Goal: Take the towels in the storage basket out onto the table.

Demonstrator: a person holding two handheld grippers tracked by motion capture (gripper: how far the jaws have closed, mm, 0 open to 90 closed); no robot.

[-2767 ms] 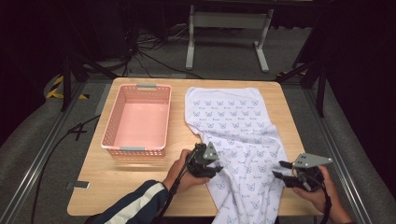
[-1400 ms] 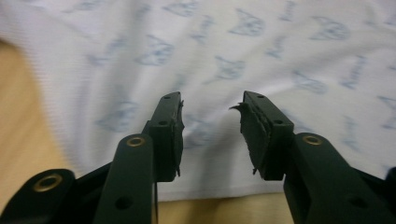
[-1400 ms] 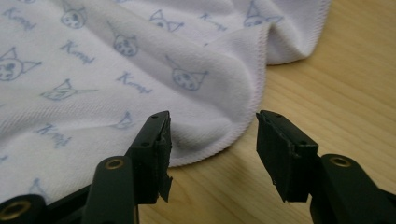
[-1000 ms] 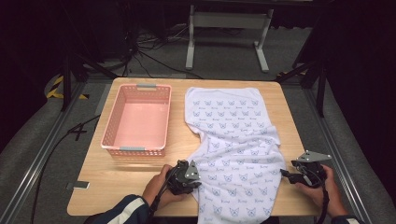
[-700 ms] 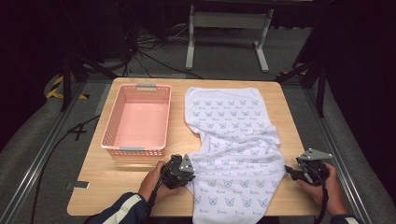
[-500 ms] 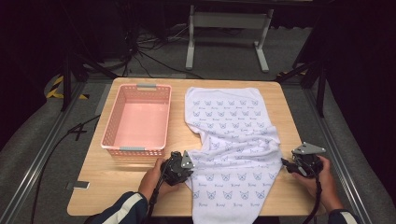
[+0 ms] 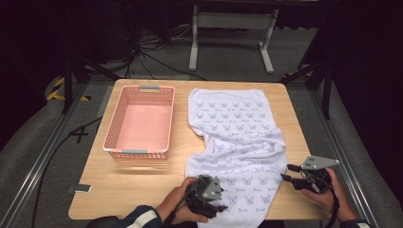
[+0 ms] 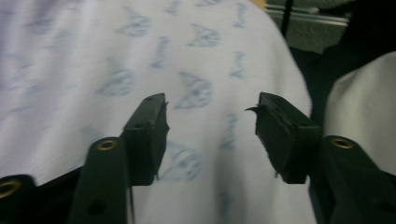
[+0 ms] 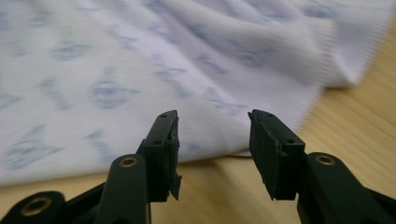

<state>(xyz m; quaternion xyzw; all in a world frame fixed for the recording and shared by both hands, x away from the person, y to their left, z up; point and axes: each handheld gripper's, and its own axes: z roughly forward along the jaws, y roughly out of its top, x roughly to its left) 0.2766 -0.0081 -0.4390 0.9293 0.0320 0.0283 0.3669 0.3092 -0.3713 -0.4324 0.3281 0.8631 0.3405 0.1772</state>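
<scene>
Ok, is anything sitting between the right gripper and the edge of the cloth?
Nothing visible. In the right gripper view the right gripper has open jaws with only bare table ahead, then the hem of the printed cloth. From above, the pink basket stands well off to the left.

Left gripper (image 7: 219, 207): black body with a grey three-cornered plate on top. Its two black jaws are blocky, with rough, frayed pad edges; each arm carries a brass-ringed hole near its base. Left forearm wears a dark navy sleeve (image 7: 142, 219) with white stripes at the cuff. Right gripper (image 7: 288, 173): black body under a grey three-cornered plate with small dark holes; a black cable trails from it along the wrist. Its jaws show ribbed black pads, small screw holes and brass-ringed pivots.
</scene>
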